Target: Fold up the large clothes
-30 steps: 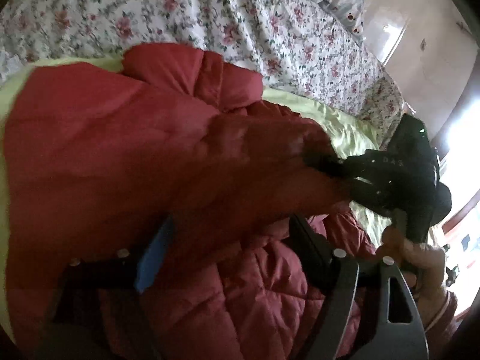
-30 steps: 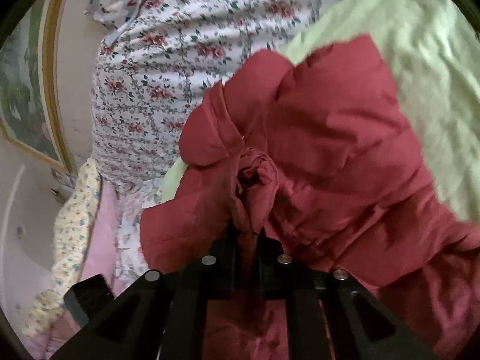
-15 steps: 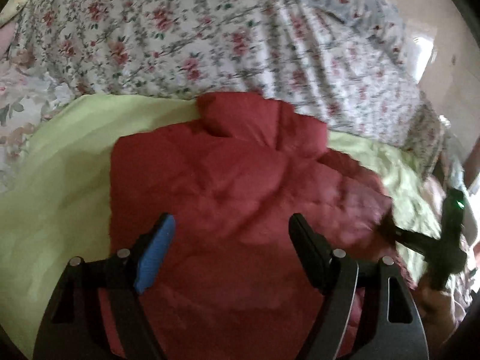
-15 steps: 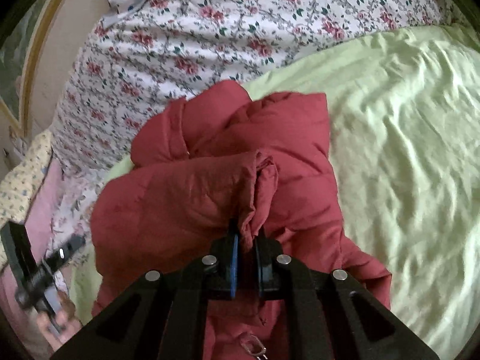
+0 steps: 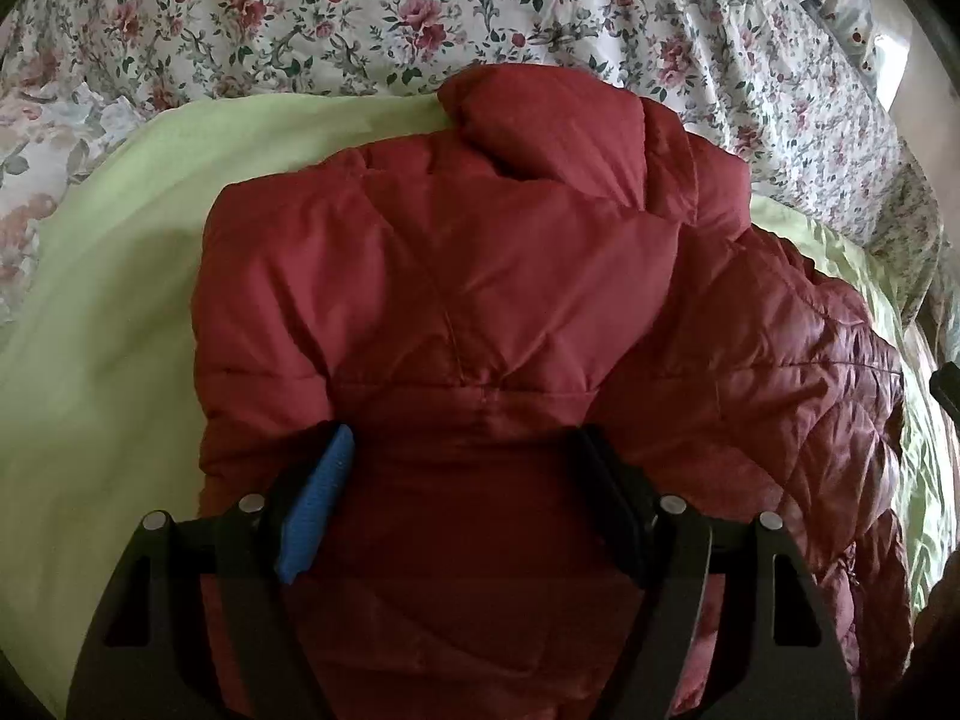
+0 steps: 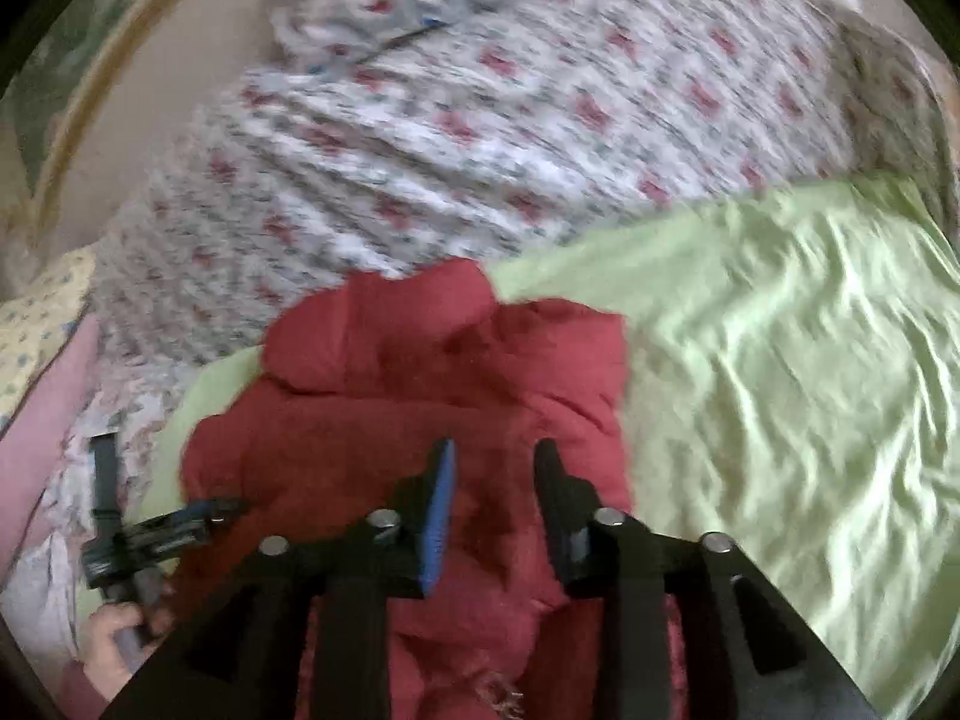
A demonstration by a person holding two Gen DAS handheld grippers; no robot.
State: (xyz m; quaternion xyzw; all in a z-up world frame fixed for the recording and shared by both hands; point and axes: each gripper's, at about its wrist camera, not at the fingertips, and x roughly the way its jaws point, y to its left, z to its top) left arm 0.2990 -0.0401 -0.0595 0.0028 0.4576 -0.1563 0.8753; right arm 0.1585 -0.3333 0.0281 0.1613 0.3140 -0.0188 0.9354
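A red quilted jacket (image 5: pixel 480 300) lies on a light green sheet (image 5: pixel 108 330), hood toward the floral bedding, one side folded over with shiny lining showing at the right. My left gripper (image 5: pixel 465 444) is open just above the jacket's lower back, holding nothing. In the right wrist view the jacket (image 6: pixel 420 396) lies bunched below my right gripper (image 6: pixel 495 456), which is open and empty above it. The left gripper (image 6: pixel 180 525) also shows there at the jacket's left edge.
A floral duvet (image 5: pixel 420 18) is piled behind the jacket. The green sheet (image 6: pixel 780 360) spreads wide to the right in the right wrist view. A pink and yellow cloth (image 6: pixel 42 360) lies at the far left. A framed picture (image 6: pixel 90 90) hangs on the wall.
My right gripper has let go of the jacket sleeve and opened, pulling back. My left gripper has drawn back from the jacket, staying open. The folded part now rests on the jacket.
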